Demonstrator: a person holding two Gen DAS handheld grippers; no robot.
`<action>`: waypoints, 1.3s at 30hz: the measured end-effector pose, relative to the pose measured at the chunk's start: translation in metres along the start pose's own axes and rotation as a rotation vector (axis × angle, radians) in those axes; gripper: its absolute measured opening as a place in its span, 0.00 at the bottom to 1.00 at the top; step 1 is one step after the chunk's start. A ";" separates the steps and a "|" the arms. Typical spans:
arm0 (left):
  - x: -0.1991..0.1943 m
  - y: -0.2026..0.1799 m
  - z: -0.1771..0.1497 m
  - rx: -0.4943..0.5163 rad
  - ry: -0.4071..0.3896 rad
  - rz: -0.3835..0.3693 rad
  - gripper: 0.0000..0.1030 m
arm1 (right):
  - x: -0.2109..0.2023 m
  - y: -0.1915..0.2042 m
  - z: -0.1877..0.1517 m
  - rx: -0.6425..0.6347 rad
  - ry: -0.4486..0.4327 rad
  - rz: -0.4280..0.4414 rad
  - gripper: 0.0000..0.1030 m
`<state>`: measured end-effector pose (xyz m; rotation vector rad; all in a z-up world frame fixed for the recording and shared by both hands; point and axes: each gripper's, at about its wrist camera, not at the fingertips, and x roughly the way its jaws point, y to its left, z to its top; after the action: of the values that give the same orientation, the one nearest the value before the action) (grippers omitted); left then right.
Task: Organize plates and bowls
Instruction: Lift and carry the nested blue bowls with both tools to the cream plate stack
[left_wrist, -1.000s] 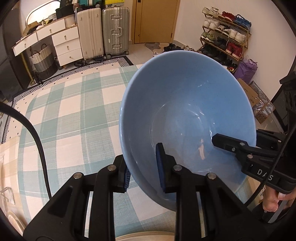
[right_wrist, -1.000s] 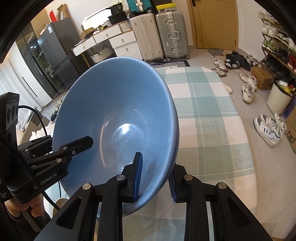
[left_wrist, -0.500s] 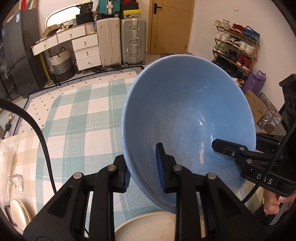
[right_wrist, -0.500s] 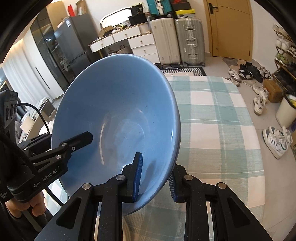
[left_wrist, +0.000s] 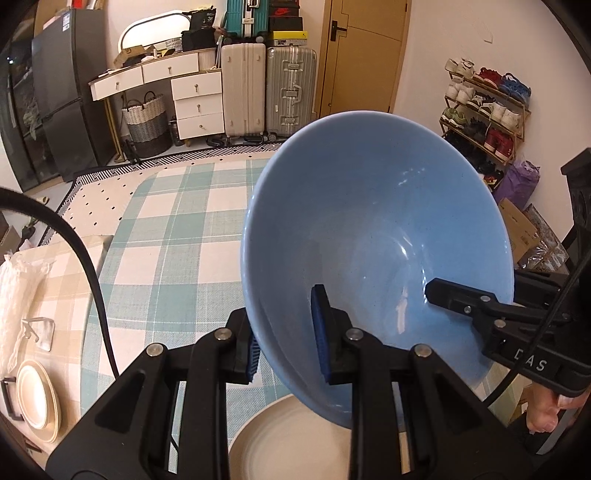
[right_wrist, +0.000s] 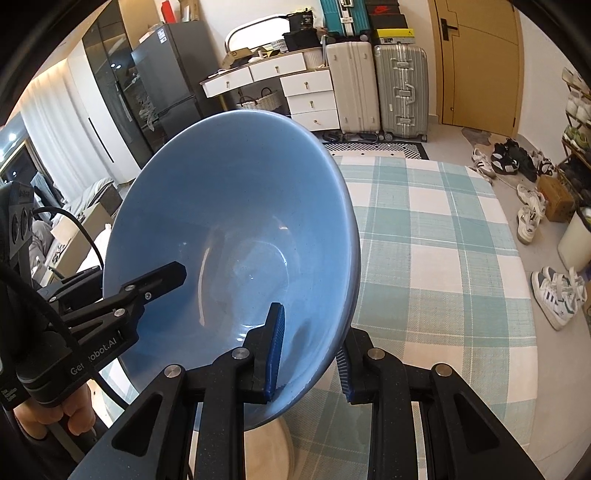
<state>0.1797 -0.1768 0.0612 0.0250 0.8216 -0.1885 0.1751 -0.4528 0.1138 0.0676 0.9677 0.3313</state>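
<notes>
Checked tablecloth (left_wrist: 177, 229) covers the table | blue bowl (left_wrist: 376, 236) held in the air above its near edge, tilted | left gripper (left_wrist: 286, 339) pinches the bowl's left rim, right gripper (right_wrist: 308, 350) its right rim | cream plate (left_wrist: 295, 439) lies directly beneath, so lowering goes straight down.

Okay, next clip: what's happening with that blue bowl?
A person holds one large blue bowl with both grippers at once. The left gripper pinches the rim on one side, and the right gripper pinches the opposite side. The bowl is tilted and held above a white plate on the checked tablecloth. More plates sit stacked off to the left. The bowl is not yet set down.
</notes>
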 end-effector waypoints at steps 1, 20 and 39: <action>-0.004 0.001 -0.004 -0.004 -0.001 0.001 0.20 | -0.001 0.003 -0.002 -0.004 -0.001 0.000 0.25; -0.050 0.017 -0.083 -0.047 0.015 0.016 0.20 | -0.013 0.035 -0.045 -0.045 0.023 0.026 0.25; -0.098 0.017 -0.170 -0.073 0.003 0.021 0.20 | -0.023 0.063 -0.107 -0.072 0.064 0.026 0.25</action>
<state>-0.0056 -0.1287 0.0163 -0.0346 0.8307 -0.1390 0.0602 -0.4098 0.0844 0.0040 1.0183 0.3935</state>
